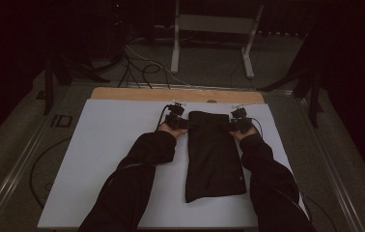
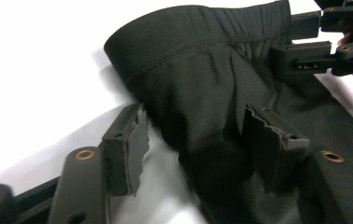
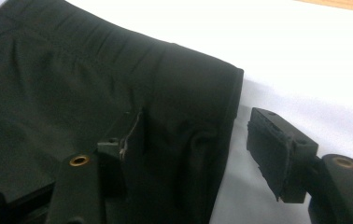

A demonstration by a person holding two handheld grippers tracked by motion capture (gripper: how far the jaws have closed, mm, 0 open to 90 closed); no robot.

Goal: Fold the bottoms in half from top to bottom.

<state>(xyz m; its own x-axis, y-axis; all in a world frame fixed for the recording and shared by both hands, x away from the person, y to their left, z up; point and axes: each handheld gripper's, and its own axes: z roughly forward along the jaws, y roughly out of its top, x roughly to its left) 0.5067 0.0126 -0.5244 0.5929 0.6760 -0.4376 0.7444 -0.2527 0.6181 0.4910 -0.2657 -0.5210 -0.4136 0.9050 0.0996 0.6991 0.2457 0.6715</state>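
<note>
A dark folded garment (image 1: 214, 154) lies lengthwise on the white board (image 1: 108, 145), its waistband end farthest from me. My left gripper (image 1: 178, 121) is at the waistband's left corner and my right gripper (image 1: 238, 123) at its right corner. In the left gripper view the cloth's edge (image 2: 202, 84) bunches between the jaws of the left gripper (image 2: 198, 149). One pad lies against the cloth; the other stands at the fold's edge. In the right gripper view the garment corner (image 3: 184, 93) sits between the jaws of the right gripper (image 3: 202, 154), and the outer pad (image 3: 272, 144) stands clear of the cloth.
The board rests on a wooden tabletop (image 1: 147, 93). Beyond the far edge, cables (image 1: 142, 67) trail on the floor and a white metal stand (image 1: 214, 29) rises. My right gripper's jaws (image 2: 333, 42) also show at the top right of the left gripper view.
</note>
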